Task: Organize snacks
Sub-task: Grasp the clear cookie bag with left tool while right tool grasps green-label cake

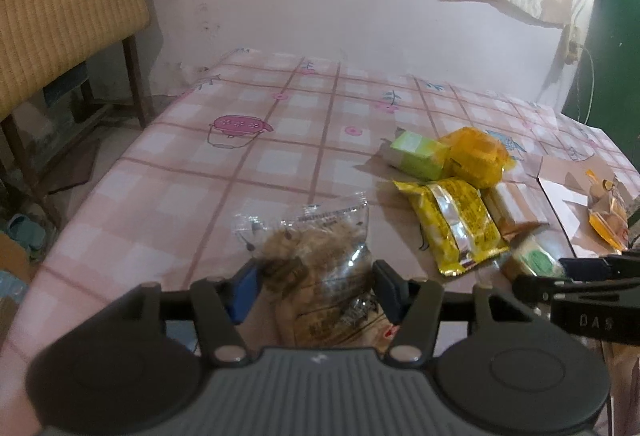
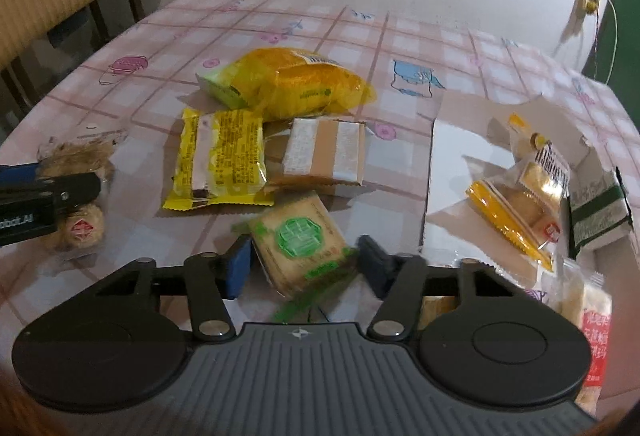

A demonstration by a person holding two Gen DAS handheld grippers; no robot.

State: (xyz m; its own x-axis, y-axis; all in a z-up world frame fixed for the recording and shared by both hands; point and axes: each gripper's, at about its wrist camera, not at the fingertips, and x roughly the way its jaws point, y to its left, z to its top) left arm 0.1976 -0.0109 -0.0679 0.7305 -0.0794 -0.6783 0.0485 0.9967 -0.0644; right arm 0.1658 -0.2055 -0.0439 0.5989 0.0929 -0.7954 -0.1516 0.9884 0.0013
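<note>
My left gripper (image 1: 316, 282) is shut on a clear packet of brown snacks (image 1: 320, 248), held over the checked tablecloth (image 1: 200, 163); the packet also shows in the right wrist view (image 2: 76, 191), left of the pile. My right gripper (image 2: 304, 262) is shut on a beige packet with a green seal (image 2: 300, 240), blurred and tilted. Ahead of it lie a yellow packet (image 2: 220, 159), a brown-and-white packet (image 2: 324, 151), an orange bag (image 2: 308, 83) and a light green box (image 2: 218, 85).
A white paper sheet (image 2: 452, 163) at the right carries an orange-edged clear packet (image 2: 516, 199) and a green-and-white packet (image 2: 600, 215). A red-and-white packet (image 2: 596, 332) lies at the near right. A wooden chair (image 1: 60, 19) stands left of the table. The wall is behind.
</note>
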